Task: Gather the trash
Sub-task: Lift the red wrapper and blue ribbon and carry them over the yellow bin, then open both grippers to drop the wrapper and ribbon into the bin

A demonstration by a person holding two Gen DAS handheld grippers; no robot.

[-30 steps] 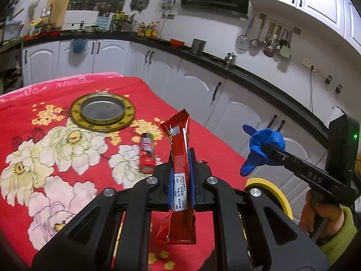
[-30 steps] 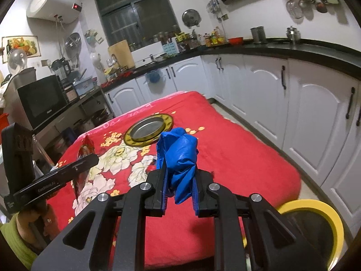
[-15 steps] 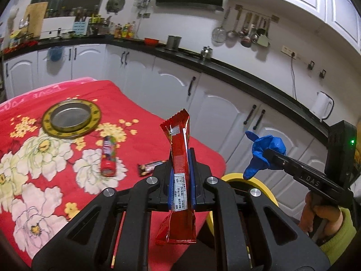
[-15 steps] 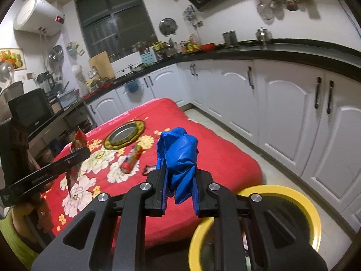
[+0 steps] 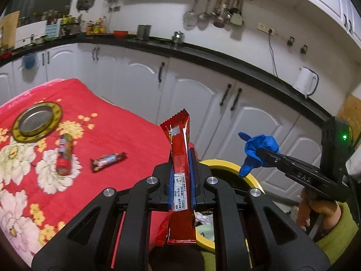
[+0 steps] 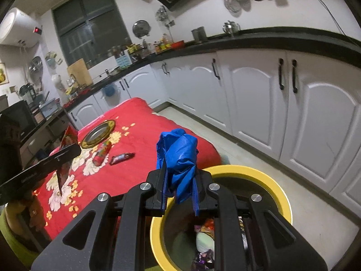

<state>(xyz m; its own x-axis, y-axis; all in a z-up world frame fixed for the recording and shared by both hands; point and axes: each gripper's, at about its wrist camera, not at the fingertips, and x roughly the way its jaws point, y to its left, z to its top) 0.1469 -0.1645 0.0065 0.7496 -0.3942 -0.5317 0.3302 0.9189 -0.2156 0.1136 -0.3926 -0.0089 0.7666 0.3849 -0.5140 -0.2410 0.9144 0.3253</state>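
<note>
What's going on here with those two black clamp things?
A person is clearing trash off a table with a red flowered cloth. The left gripper pinches a red wrapper; the right gripper pinches a crumpled blue glove above a yellow-rimmed bin that already holds litter. A small candy tube and a dark snack wrapper lie on the cloth.

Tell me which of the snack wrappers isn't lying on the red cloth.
The tall red wrapper, clamped upright in the left gripper. The small dark wrapper and the red tube lie flat on the cloth.
</note>
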